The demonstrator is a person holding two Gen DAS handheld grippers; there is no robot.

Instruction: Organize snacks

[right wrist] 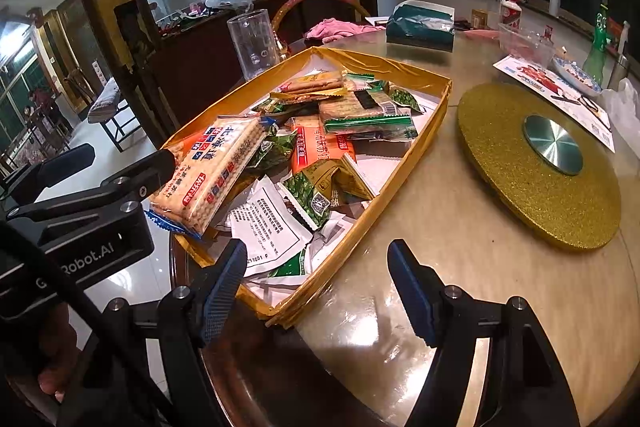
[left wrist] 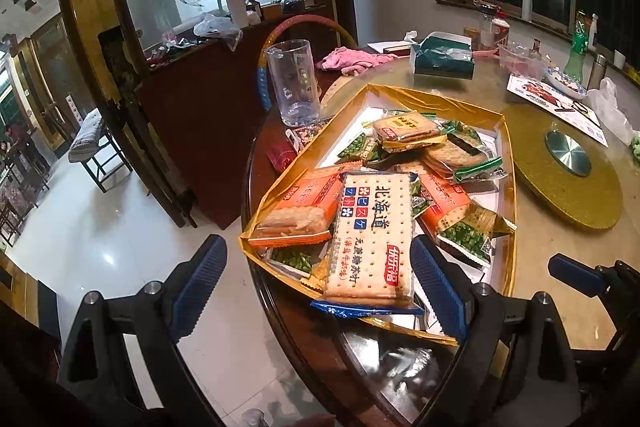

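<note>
Gold box point(right wrist: 412, 147) full of snacks sits at the table's point(right wrist: 460, 247) near edge. I see my left gripper point(left wrist: 320, 279) spread around the cracker pack point(left wrist: 372, 235). My right gripper point(right wrist: 316, 291) is spread, holding nothing.

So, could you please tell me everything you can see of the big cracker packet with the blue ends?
The cracker packet is a long clear wrapper with blue crimped ends, showing pale dotted crackers, blue and red squares, dark Chinese lettering and a red logo. It lies tilted on top of the other snacks at the near corner of the gold tray, overhanging the rim, between the open jaws of the left gripper.
</note>
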